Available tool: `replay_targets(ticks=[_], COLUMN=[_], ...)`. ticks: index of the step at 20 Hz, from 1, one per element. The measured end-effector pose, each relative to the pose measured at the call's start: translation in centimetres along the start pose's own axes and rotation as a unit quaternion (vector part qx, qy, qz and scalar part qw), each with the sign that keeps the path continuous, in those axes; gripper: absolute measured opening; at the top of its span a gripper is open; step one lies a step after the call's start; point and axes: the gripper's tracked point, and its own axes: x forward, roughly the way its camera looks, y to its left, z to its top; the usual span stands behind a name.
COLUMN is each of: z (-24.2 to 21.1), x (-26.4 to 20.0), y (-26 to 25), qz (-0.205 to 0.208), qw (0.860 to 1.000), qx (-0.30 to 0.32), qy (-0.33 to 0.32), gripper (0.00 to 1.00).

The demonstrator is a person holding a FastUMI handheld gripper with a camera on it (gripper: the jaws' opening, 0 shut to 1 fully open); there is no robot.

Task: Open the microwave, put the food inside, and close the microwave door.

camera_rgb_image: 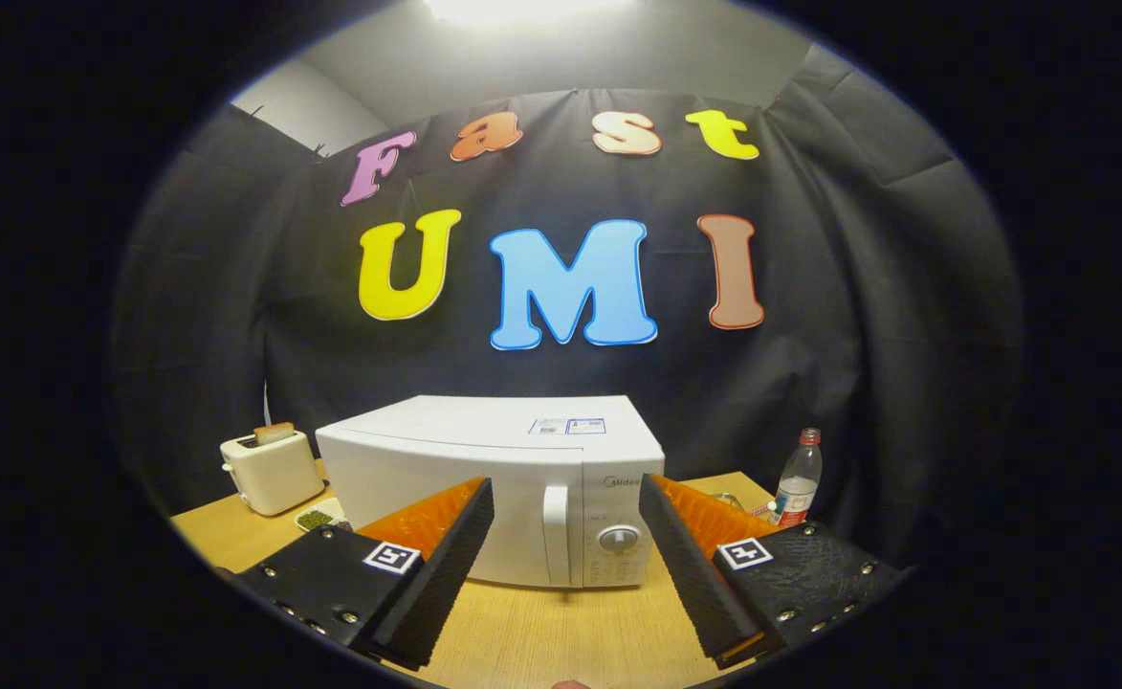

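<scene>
I see my gripper (565, 502) with its two fingers spread wide apart, and nothing is between them. Just past the fingers sits the white microwave (494, 478) on the wooden table (541, 636). Its door is shut. The door handle (556, 532) and a round knob (619, 538) face me. A small dish of food (319, 518) lies beside the microwave, near a toaster (271, 469) with bread in it. A water bottle (797, 478) stands on the other side.
</scene>
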Motion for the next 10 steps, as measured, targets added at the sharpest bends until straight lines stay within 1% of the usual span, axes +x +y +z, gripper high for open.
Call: replay_targets(ticks=[6,10], z=[-3.6,-5.5], x=[4.1,6.6], y=[0.1,0.0], qz=[0.004,-0.001], qw=[1.0,0.999], qx=[-0.003,-0.008], qy=[0.025,0.04], gripper=[0.98,0.98])
